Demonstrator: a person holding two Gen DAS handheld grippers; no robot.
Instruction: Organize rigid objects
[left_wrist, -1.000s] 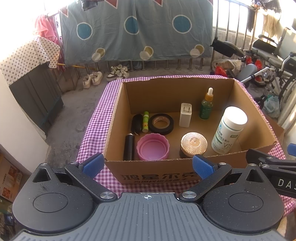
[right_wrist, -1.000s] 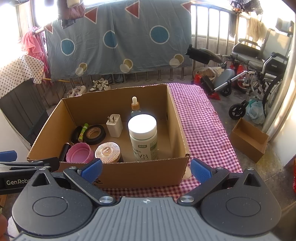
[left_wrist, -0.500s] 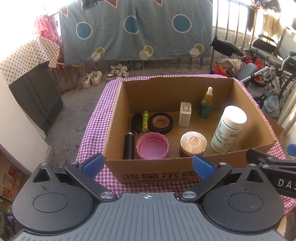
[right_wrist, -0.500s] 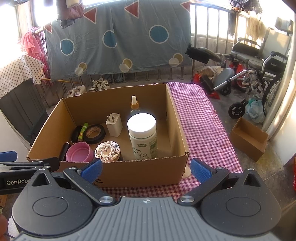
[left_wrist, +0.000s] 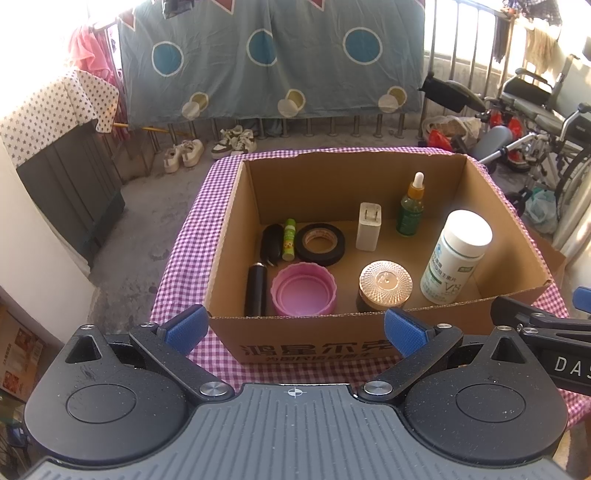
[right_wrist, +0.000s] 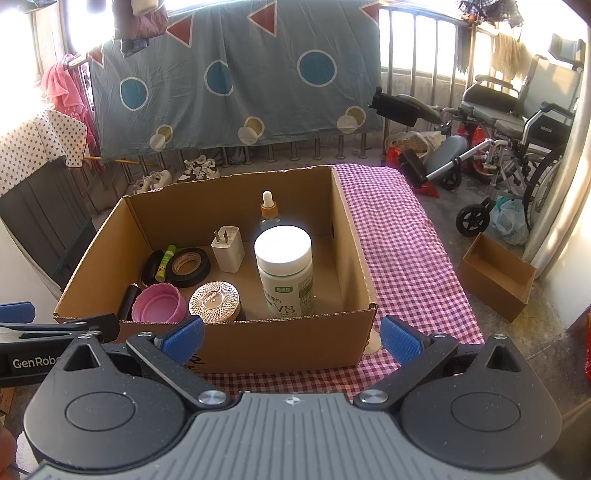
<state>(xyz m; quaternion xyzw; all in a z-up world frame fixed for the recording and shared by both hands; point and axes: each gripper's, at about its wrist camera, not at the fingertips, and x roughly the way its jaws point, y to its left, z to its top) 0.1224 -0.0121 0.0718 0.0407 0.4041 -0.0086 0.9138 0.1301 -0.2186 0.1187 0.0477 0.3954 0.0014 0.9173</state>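
Cardboard box (left_wrist: 354, 343) on checked tabletop (right_wrist: 402, 251), holds all items: white bottle (left_wrist: 456, 258) near-right, gold lid (left_wrist: 385, 282), pink cap (left_wrist: 303, 293), tape roll (left_wrist: 320, 244), charger (left_wrist: 368, 226), dropper (left_wrist: 410, 211) far.
Change vs 1 s ago: almost none; views barely shifted. Sorting looks done or paused.
Left claw (left_wrist: 293, 328) & right claw (right_wrist: 291, 338) both spread wide, empty, near box front wall.
Obstruction: front wall btwn claws & items; reach over the top.
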